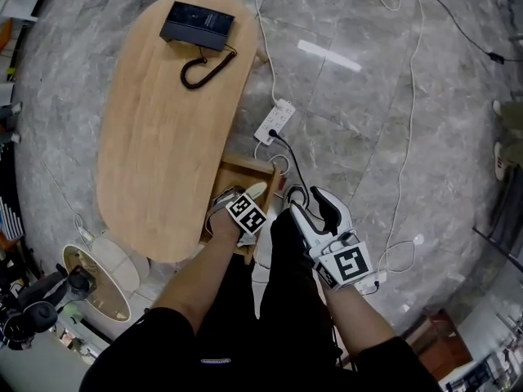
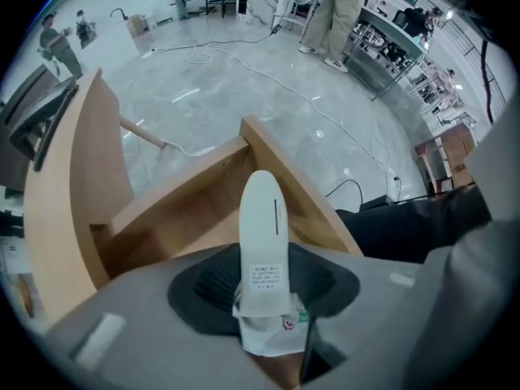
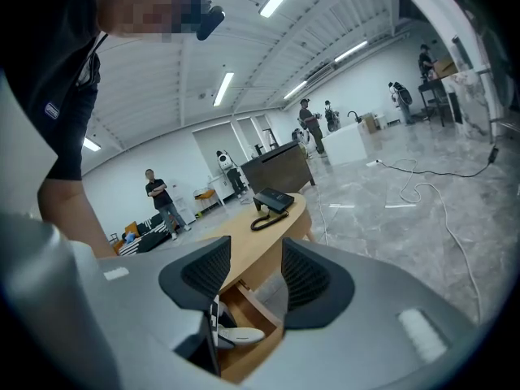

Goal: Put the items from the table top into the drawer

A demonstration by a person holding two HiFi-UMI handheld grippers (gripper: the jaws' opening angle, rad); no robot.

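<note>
**White item hanging over the open drawer**

The left gripper (image 2: pixel 262 281) is pointing straight down above the open drawer (image 1: pixel 245 167) at the desk's (image 1: pixel 163 129) near right edge. Its jaws are pressing on the lower end of a slim white item (image 2: pixel 262 218). The item's rounded tip is sticking out past the pads and into the drawer's wooden walls. Holding it by one end like this is likely meant to let the free end go in first and clear the drawer sides. A crumpled white scrap (image 2: pixel 275 333) is sitting in the grip beneath it. The scrap may be a wrapper or a tag, but the view is too poor to say which.

The right gripper (image 3: pixel 253 276) is hanging just right of the drawer, aimed a little below level toward the desk. Its jaws are standing partly apart with nothing between them. It is probably being kept out of the way, ready for the next pick.

A black telephone (image 1: pixel 196 24) with a coiled cord is lying at the far end of the desk, well apart from both grippers. It appears to be the only item left on the desk top.
</note>
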